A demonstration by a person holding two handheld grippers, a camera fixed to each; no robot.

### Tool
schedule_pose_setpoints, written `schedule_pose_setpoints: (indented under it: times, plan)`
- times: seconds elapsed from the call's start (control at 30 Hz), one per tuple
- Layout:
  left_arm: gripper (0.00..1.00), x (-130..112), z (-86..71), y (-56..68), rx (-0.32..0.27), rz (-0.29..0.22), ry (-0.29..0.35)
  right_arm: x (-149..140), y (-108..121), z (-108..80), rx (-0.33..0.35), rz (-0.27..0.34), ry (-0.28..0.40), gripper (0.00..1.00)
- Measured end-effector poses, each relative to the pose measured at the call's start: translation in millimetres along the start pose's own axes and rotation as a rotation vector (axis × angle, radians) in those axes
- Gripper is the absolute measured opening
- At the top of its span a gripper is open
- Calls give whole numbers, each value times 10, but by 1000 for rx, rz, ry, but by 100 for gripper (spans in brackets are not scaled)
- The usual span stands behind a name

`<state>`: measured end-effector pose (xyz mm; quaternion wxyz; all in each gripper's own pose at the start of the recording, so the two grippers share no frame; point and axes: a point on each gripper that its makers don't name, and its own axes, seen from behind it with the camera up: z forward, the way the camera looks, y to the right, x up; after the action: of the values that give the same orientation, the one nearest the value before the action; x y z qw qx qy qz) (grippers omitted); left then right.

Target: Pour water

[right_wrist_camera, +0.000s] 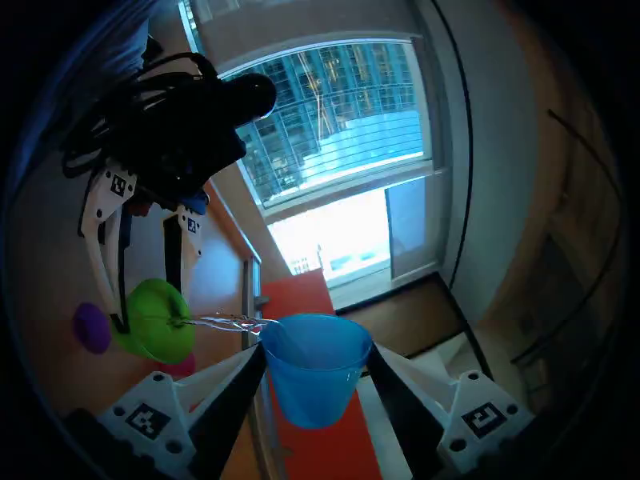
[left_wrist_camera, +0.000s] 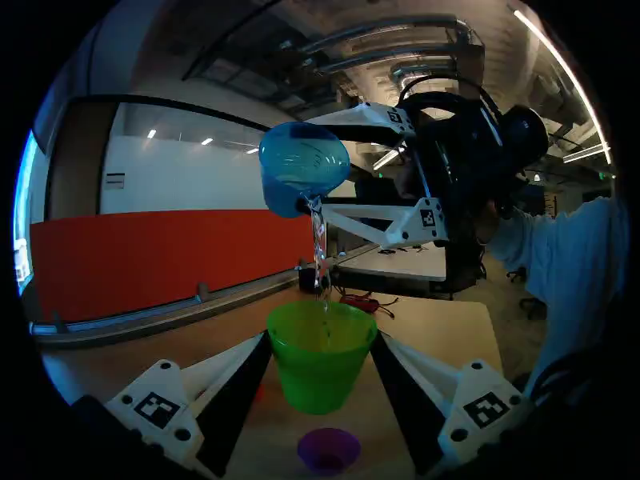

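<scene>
blue cup (left_wrist_camera: 304, 168) (tilted) pouring, green cup (left_wrist_camera: 322, 356) below

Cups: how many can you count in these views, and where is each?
3. The blue cup, tilted and pouring, in the right gripper; the green cup in the left gripper; a small purple cup on the table near it. Another may be hidden.

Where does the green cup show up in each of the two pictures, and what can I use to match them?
Left gripper view: the green cup is at lower centre, upright between the fingers of the left gripper.
Right gripper view: the green cup is at the left, turned sideways in the picture, held by the left gripper farther off.
Shared landmark: the blue cup, pouring a water stream into the green cup.
</scene>
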<state>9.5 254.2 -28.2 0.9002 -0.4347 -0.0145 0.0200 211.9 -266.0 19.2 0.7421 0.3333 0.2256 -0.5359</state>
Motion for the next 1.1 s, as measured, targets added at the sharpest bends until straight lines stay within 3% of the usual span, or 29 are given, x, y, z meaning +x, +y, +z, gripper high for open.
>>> schedule_pose_setpoints:
  times: [1.1]
  plan:
    - [87, 3, 38, 29, -7, 5, -2, -23, 199, 24, -31, -171, -21, 91]
